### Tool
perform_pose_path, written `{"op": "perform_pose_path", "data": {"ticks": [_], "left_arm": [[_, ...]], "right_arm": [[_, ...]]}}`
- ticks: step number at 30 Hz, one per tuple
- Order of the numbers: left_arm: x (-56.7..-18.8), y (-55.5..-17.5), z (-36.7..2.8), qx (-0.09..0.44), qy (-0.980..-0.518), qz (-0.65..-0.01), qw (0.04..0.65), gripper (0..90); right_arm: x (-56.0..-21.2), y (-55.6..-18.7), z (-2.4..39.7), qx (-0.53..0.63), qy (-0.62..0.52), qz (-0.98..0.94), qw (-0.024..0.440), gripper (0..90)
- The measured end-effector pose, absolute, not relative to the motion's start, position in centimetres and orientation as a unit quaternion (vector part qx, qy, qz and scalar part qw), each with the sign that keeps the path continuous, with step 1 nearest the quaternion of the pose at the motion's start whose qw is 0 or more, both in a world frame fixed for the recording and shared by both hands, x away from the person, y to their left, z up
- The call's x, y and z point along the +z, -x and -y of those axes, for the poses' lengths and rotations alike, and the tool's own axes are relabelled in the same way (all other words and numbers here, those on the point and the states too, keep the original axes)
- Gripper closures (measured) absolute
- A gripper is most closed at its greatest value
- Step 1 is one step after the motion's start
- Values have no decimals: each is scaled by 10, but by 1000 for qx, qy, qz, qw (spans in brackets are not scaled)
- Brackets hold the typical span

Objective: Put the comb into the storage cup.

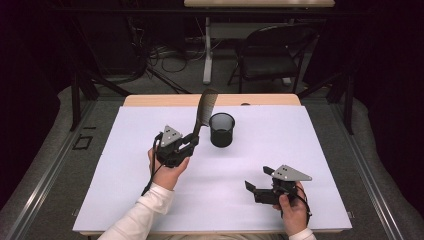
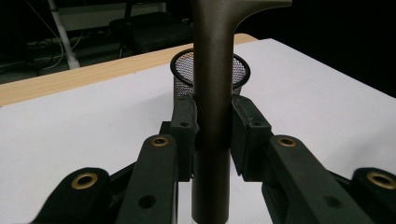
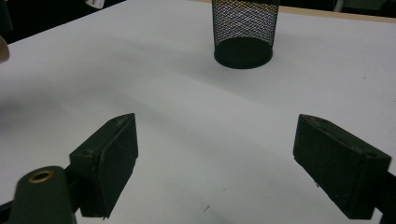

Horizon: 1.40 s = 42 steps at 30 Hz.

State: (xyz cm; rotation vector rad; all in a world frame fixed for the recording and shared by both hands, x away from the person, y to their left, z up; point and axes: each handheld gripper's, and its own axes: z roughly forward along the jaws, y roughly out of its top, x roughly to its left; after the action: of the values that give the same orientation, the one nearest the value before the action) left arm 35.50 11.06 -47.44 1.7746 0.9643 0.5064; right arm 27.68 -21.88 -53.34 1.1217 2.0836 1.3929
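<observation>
Dim room, dark walls. Worktop (image 1: 280, 150) covered in white sheet, wooden strip along far edge. Beyond far edge: black folding chair (image 1: 272, 55), white table leg (image 1: 207, 50), tangled cables (image 1: 160, 52) on grey floor (image 1: 45, 165).

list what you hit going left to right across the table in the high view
left gripper clamped on the comb → mesh cup → right gripper, jaws apart
</observation>
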Motion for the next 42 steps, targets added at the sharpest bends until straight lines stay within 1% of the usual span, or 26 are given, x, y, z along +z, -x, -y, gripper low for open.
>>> {"op": "perform_pose_path", "data": {"ticks": [3, 5, 7, 13, 19, 32, 39, 42], "left_arm": [[-477, -355, -111, 209, -735, -399, 507, 727], [-479, -355, -112, 211, -733, -399, 509, 726], [-480, -355, -112, 208, -732, -401, 509, 726], [-482, -356, -113, 208, -733, -402, 508, 726], [-485, -357, -112, 207, -737, -402, 502, 726], [-484, -354, -111, 216, -740, -396, 499, 726], [-485, -353, -110, 224, -745, -387, 495, 726], [-485, -352, -109, 234, -746, -380, 494, 726]], "right_arm": [[-532, -278, 216, 499, -411, -735, 204, 127], [-529, -279, 215, 501, -420, -727, 210, 88], [-527, -281, 215, 503, -426, -724, 201, 67], [-523, -294, 213, 503, -442, -724, 166, 52], [-516, -307, 209, 497, -464, -717, 153, 52], [-493, -331, 203, 515, -477, -703, 116, 72], [-481, -340, 200, 520, -467, -707, 104, 109], [-476, -344, 199, 523, -463, -709, 94, 142]]}}
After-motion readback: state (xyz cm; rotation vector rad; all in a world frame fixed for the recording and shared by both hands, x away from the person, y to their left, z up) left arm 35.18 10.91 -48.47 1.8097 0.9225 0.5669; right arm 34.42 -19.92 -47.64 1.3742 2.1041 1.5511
